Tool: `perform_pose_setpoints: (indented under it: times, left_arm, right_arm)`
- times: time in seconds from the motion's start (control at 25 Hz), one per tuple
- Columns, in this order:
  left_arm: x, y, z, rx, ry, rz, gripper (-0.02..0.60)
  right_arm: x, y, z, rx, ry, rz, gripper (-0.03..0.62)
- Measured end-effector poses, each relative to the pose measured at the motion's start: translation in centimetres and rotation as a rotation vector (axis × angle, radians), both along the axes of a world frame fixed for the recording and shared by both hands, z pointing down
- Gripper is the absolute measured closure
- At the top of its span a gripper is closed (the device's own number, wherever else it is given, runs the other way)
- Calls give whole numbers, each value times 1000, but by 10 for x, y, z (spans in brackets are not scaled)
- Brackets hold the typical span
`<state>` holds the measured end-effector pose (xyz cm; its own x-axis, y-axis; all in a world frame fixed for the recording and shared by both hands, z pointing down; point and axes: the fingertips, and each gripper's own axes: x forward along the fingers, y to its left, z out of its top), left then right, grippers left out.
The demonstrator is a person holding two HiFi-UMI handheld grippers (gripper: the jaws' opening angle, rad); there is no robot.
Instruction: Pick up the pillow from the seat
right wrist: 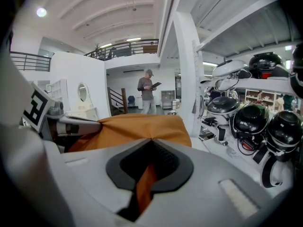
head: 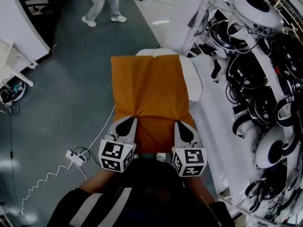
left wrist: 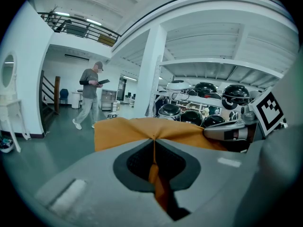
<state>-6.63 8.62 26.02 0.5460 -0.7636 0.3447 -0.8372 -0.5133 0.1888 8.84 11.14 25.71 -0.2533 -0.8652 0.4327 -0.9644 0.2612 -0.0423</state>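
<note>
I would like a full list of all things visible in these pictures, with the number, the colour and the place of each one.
pillow: one, orange, over the seat, near edge pinched at two spots
seat: one, white, under the pillow
shelf: one, white, along the right side
helmet-like devices: many, black and white, on the shelf
power strip: one, white, on the grey floor at left
cable: one, white, coiled, runs from the power strip
person: one, grey trousers, white shoes, far end of the floor
left gripper: one, grey, shut on the pillow
right gripper: one, grey, shut on the pillow
</note>
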Motion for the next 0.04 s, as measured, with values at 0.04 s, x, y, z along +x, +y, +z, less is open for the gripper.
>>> perform_pose_setpoints:
  times: [0.04]
  left_arm:
    - [1,0,0,0,0,0,575]
  right_arm:
    - [1,0,0,0,0,0,586]
